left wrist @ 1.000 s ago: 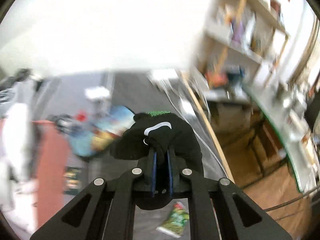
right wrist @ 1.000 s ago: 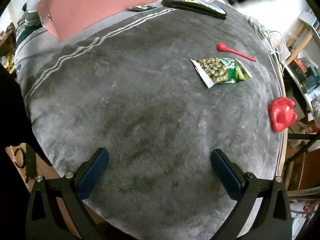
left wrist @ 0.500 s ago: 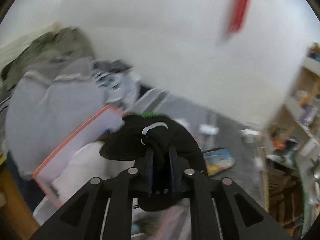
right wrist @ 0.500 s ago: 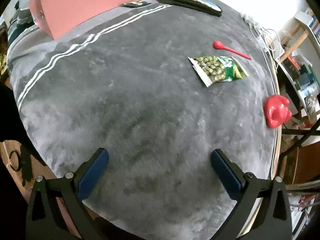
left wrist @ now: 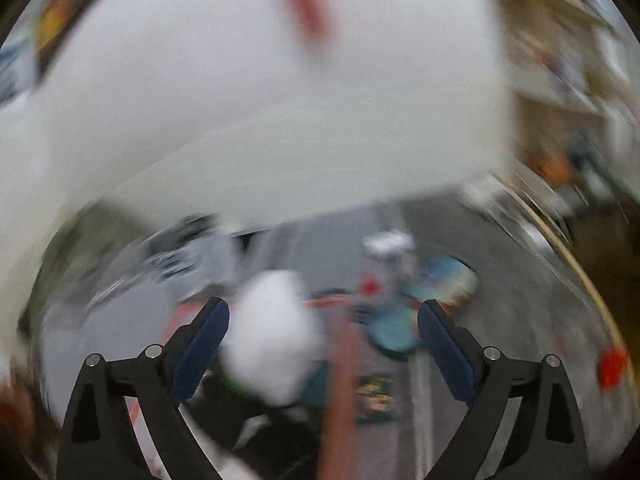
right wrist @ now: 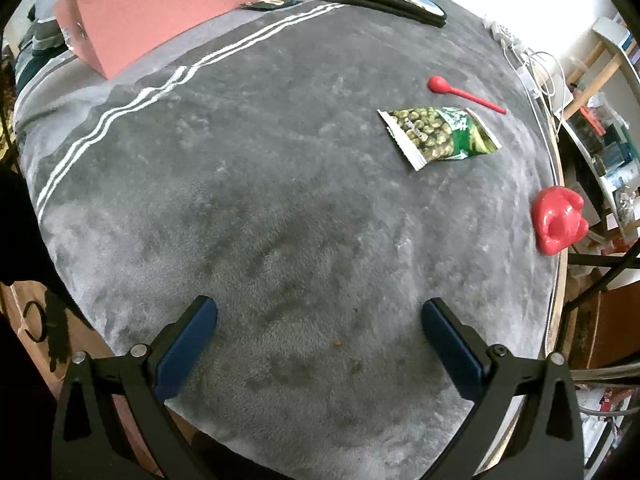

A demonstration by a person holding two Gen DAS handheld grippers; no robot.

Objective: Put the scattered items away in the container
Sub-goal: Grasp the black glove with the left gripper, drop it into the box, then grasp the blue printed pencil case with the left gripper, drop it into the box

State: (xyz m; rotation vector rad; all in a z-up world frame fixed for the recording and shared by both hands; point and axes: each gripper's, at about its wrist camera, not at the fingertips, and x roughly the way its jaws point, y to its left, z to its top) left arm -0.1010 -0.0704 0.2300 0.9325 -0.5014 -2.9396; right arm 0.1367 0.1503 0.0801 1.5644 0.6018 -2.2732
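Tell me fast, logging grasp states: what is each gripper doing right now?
Left gripper: open, holding nothing; view is blurred.
Right gripper: open, empty, above the grey blanket.

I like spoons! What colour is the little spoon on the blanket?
The spoon is red, clearest in the right wrist view.

**No legible text in either view**

The green snack packet lying on the grey blanket carries printed lettering on its face and along its white edge, but the characters are too small to make out. A small label on the end of the pink box shows print that cannot be read either. The left wrist view is too motion-blurred for any writing to be read.
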